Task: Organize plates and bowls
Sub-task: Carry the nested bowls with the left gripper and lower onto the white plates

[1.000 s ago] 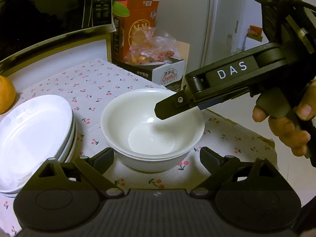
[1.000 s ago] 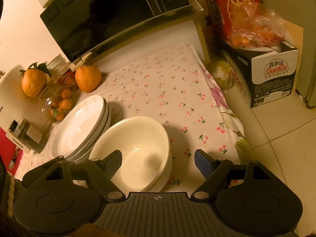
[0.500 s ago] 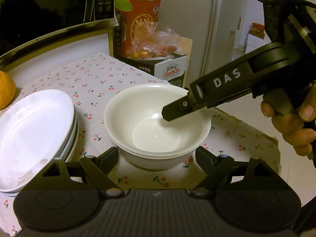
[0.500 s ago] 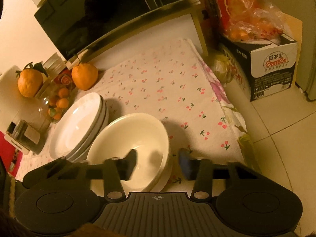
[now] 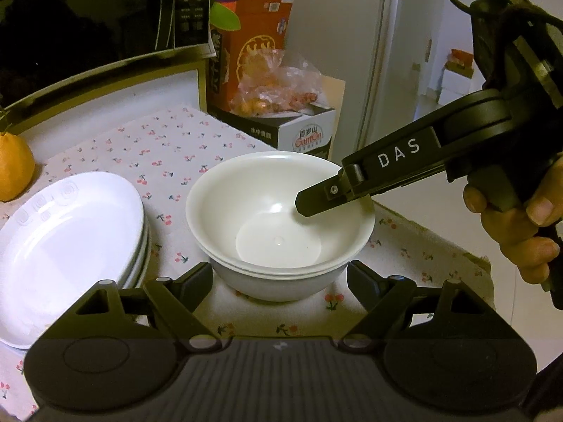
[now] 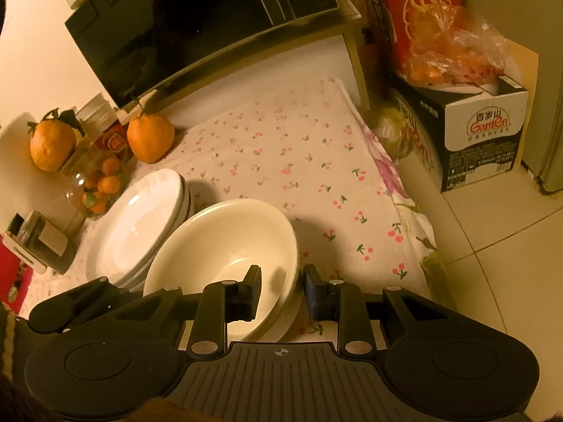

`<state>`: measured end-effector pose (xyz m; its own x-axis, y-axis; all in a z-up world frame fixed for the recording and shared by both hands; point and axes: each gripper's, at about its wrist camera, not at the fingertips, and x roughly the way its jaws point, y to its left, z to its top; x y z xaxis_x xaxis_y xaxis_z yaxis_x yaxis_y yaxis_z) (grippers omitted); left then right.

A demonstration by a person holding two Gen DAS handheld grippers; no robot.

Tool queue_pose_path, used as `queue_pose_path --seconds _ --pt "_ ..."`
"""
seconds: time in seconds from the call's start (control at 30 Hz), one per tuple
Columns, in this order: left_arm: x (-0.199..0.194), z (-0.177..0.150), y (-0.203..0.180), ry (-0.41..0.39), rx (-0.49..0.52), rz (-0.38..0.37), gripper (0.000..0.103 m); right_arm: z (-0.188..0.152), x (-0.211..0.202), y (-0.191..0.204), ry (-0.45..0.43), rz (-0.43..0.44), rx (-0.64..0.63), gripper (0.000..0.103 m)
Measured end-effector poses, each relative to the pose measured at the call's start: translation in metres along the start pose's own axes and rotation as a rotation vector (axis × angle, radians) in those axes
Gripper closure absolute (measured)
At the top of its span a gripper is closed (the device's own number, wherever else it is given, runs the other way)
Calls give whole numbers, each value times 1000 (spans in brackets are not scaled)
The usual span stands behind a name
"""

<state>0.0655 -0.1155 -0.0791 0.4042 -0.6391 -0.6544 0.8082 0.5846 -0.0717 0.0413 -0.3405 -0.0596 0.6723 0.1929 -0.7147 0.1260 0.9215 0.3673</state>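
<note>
Two glossy white ceramic bowls [image 5: 279,223] sit nested on the cherry-print tablecloth [image 6: 281,161], just beside a stack of shallow white oval plates [image 5: 67,242] at their left. Both kinds of dish already look grouped.

The right gripper [image 6: 281,290] straddles the near wall of the top bowl, one finger inside, the other outside. Its jaws are closing on the rim; whether the pads bear on it yet I cannot tell, as a slight gap shows on the outer side.

The left gripper [image 5: 279,283] hangs spread wide at the near side of the bowls, fingers flanking them, touching nothing.

Judgement: sorting is largely done. What remains seems to be seating or shifting the bowl stack. Oranges [image 6: 150,137] and a cardboard water carton [image 6: 485,137] stand clear.
</note>
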Motion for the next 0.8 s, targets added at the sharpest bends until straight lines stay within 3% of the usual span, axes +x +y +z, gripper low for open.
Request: queue_pose_path --seconds 0.8 --pt "-52 21 43 -99 -59 73 22 41 -6 59 -105 116 5 78"
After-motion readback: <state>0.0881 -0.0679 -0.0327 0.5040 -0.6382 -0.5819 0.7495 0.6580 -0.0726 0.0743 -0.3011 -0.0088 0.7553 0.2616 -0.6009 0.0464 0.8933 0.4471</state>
